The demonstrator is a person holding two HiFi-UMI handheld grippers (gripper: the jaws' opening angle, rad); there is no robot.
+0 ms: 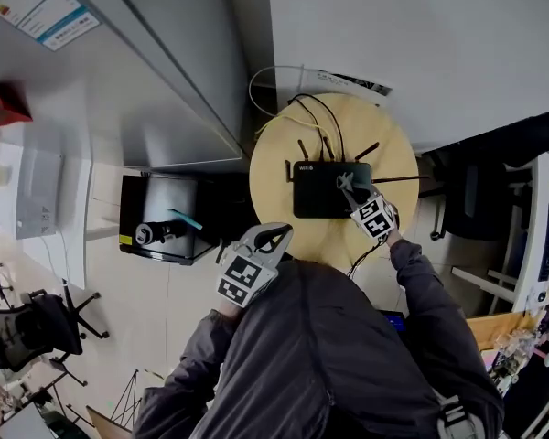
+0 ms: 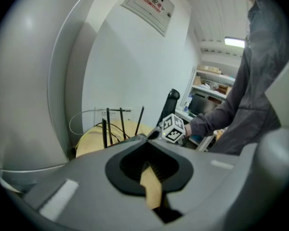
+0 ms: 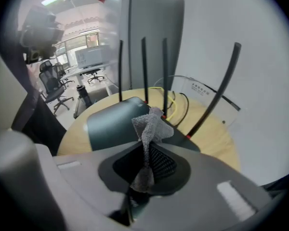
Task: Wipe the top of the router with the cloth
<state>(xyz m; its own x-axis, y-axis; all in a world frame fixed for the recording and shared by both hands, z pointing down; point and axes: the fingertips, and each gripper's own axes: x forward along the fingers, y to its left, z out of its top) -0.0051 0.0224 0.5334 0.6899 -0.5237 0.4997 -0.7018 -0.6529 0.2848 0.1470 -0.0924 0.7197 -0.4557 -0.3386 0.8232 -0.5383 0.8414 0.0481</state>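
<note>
Pinching cloth (image 3: 151, 126) over router (image 3: 111, 123) (pinch unclear overhead).

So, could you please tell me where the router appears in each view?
Head view: router right of centre, on the table.
Left gripper view: only its antennas show, left of centre.
Right gripper view: router centre-left, behind the cloth.
Shared landmark: the round table.

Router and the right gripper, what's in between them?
The grey cloth. In the right gripper view the right gripper pinches it with shut jaws, and it pokes out over the dark router.
</note>
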